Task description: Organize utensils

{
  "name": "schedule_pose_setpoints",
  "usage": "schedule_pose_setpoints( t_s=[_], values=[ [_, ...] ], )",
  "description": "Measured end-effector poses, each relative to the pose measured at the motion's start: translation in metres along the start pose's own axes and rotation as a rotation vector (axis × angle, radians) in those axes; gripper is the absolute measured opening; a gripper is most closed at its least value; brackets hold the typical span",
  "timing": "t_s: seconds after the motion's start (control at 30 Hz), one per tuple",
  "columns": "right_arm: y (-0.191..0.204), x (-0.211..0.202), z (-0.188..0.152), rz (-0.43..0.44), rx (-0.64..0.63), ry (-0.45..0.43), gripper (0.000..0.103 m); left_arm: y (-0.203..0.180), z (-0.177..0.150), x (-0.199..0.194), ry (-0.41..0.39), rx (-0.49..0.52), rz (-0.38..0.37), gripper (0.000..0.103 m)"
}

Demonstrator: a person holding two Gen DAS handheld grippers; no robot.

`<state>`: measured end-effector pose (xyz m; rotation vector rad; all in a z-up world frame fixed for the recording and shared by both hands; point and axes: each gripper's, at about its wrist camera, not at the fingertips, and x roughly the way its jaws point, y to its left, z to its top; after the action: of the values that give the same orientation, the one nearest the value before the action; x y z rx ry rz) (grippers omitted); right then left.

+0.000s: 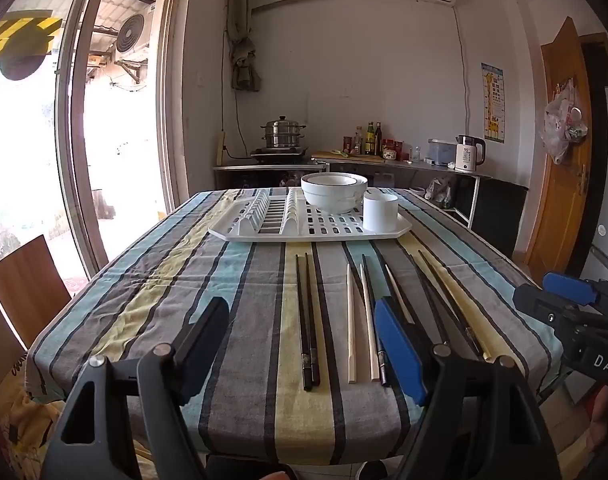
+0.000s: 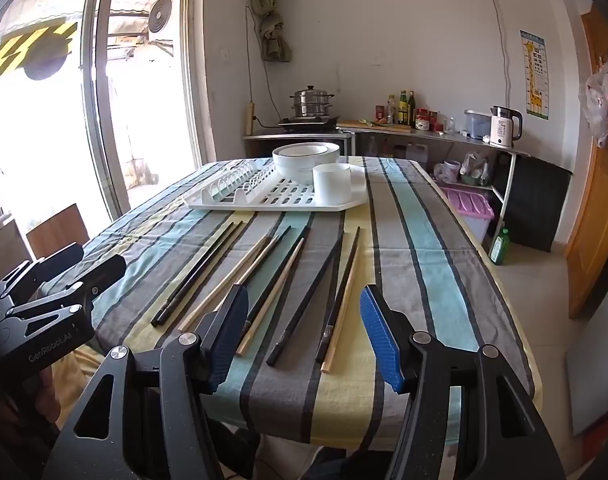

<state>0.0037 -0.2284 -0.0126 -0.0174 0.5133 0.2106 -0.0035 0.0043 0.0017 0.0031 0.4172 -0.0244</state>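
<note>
The table [image 1: 164, 280] carries a striped cloth. A white rack [image 1: 304, 226] sits at its far middle, holding stacked bowls [image 1: 334, 192] and a white cup [image 1: 380, 212] at its right end.

Chopsticks lie loose on the cloth between the rack and the near edge, roughly parallel, tips toward the rack. A black pair [image 1: 307, 320] lies leftmost, two pale sticks [image 1: 360, 320] just right of it, then mixed black and pale sticks [image 2: 336, 292] further right.

Left gripper [image 1: 304, 340]: jaws spread wide, nothing between the pads; it hangs above the near edge, with the black pair and pale sticks below the gap.

Right gripper [image 2: 304, 336]: jaws spread wide, empty, above the near edge; the mixed sticks lie below its gap.
</note>
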Motion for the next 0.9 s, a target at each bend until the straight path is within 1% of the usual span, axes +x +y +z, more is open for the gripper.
schedule_pose_setpoints(
  t_s=[0.3, 0.37, 0.9],
  values=[
    [0.0021, 0.0004, 0.0037, 0.000, 0.000, 0.003, 0.059, 0.0003, 0.0008, 0.0013, 0.006, -0.002, -0.006, 0.078],
    [0.0004, 0.0006, -0.0009, 0.000, 0.000, 0.003, 0.059, 0.0001, 0.0011, 0.0020, 0.008, 0.001, -0.007, 0.078],
    [0.0010, 0.0006, -0.0014, -0.001, -0.002, 0.005, 0.059, -0.0002, -0.0015, 0.0014, 0.009, -0.003, -0.014, 0.078]
  ],
)
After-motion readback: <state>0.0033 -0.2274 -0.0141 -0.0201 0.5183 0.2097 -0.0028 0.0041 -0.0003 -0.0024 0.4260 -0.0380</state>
